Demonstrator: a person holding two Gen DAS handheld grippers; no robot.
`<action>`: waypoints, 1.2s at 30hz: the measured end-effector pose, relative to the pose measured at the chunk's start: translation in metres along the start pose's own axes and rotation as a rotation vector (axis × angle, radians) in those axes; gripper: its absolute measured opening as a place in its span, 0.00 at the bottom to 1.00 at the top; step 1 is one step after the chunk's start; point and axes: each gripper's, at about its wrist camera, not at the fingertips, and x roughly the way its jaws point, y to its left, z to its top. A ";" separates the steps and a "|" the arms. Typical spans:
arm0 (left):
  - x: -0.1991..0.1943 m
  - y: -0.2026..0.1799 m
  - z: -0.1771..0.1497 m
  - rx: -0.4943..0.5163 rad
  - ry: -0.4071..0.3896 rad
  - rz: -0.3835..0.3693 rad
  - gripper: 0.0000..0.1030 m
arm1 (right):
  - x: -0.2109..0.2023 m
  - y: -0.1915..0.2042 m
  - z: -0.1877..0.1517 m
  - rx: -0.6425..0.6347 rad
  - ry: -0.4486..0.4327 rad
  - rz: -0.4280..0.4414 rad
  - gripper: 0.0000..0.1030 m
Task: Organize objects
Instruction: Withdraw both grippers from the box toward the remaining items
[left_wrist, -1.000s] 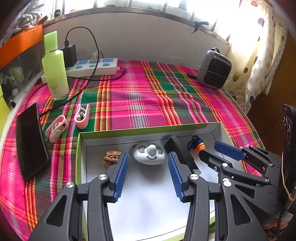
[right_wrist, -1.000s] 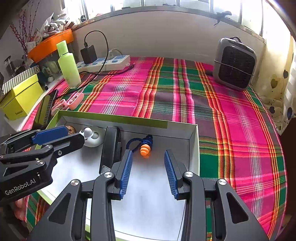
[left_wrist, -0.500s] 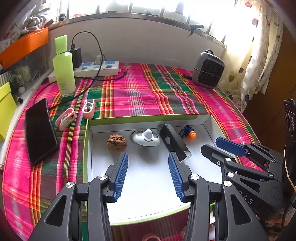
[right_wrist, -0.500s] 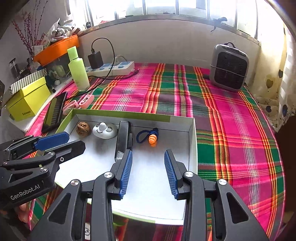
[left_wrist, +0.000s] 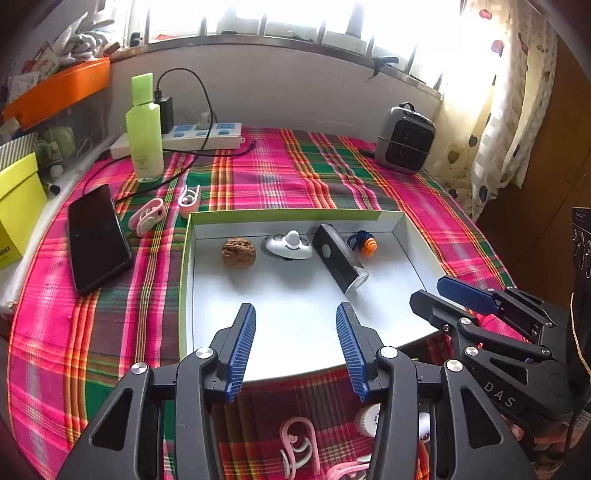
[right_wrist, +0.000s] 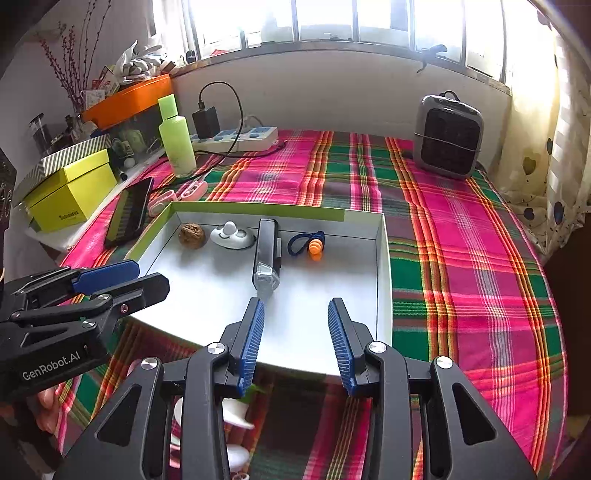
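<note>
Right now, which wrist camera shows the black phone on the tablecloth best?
The left wrist view: the black phone lies flat left of the tray, its whole dark screen facing the camera. In the right wrist view the phone is farther off, foreshortened, seen obliquely with reflections across the screen.

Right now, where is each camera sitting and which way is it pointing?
Left wrist: sits on the left gripper, looking forward over the tray toward the window; its open fingers show, with the right gripper alongside.
Right wrist: sits on the right gripper, same heading; the left gripper shows.
Shared: tray, walnut, flashlight, heater.
</note>
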 end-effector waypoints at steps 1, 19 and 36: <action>-0.002 0.001 -0.003 0.000 -0.001 -0.003 0.43 | -0.002 0.000 -0.002 0.001 -0.003 0.005 0.36; -0.030 0.009 -0.039 -0.033 -0.013 -0.044 0.43 | -0.033 0.008 -0.047 0.001 -0.024 0.079 0.36; -0.018 0.009 -0.064 -0.048 0.058 -0.038 0.44 | -0.032 0.011 -0.079 0.032 0.023 0.144 0.36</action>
